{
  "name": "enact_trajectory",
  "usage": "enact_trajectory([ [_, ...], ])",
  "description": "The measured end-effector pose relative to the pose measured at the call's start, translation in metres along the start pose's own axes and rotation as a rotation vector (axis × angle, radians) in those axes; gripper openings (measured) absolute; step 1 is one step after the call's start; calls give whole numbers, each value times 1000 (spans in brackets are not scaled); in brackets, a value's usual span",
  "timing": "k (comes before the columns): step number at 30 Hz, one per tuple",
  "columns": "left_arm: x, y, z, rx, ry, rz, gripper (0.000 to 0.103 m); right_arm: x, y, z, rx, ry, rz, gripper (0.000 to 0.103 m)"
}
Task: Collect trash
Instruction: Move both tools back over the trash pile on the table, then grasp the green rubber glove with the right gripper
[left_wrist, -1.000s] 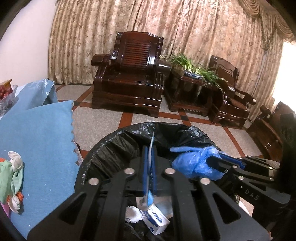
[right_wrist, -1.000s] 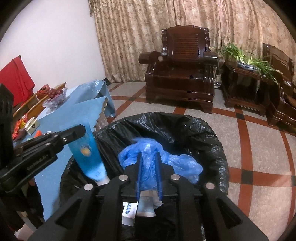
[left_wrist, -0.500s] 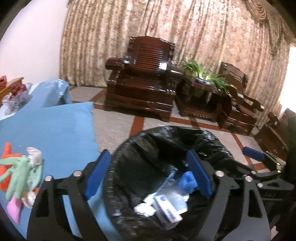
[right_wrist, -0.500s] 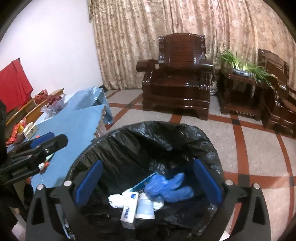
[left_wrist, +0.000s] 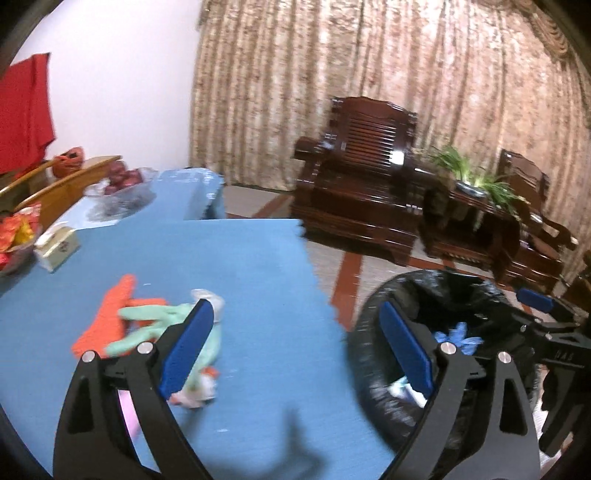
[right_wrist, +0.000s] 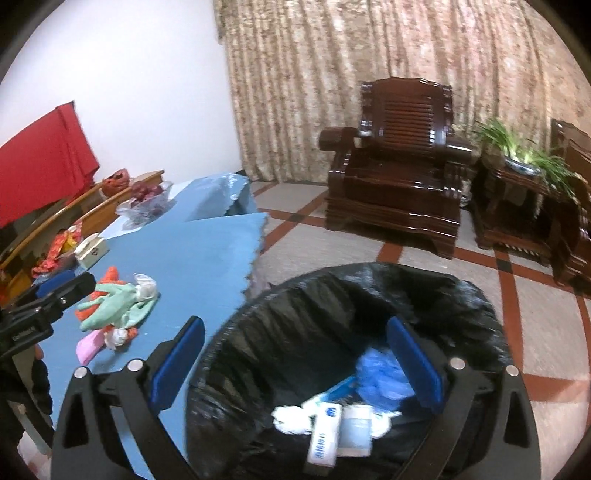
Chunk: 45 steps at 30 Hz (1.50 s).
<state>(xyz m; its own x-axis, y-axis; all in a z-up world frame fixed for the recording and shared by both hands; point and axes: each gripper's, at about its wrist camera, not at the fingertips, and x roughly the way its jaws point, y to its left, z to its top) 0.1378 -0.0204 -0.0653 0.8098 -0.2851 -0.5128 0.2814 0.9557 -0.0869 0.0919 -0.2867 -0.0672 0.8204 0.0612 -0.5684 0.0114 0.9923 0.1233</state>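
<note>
A black-lined trash bin (right_wrist: 369, 288) stands beside the blue-covered table (right_wrist: 192, 258). Inside lie a blue glove (right_wrist: 380, 373), a white box (right_wrist: 325, 435) and crumpled white paper (right_wrist: 291, 421). A pile of trash (left_wrist: 147, 325) of green, orange, white and pink pieces lies on the table; it also shows in the right wrist view (right_wrist: 118, 306). My left gripper (left_wrist: 295, 354) is open and empty above the table edge, right of the pile. My right gripper (right_wrist: 295, 362) is open and empty over the bin's left rim.
A tissue box (left_wrist: 57, 245), a bowl of red fruit (left_wrist: 122, 184) and snack packets (left_wrist: 14, 236) sit at the table's far left. Dark wooden armchairs (right_wrist: 399, 184) and a plant stand (right_wrist: 524, 192) stand on the tiled floor beyond the bin.
Both grippers opened and dropped their items, the blue glove and a flat blue packet, into the bin. The left gripper then swung left toward the table and the trash pile.
</note>
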Motion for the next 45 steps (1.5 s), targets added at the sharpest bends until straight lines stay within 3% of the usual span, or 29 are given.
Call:
enact_trajectory([
  [16, -35, 132, -14, -101, -7, 252, 89, 62, 122, 15, -121, 13, 167, 97],
  [30, -27, 191, -36, -161, 37, 338, 89, 113, 201, 4, -181, 92, 249, 92],
  [45, -19, 215, -42, -180, 53, 341, 89, 147, 254, -15, -246, 194, 317, 88],
])
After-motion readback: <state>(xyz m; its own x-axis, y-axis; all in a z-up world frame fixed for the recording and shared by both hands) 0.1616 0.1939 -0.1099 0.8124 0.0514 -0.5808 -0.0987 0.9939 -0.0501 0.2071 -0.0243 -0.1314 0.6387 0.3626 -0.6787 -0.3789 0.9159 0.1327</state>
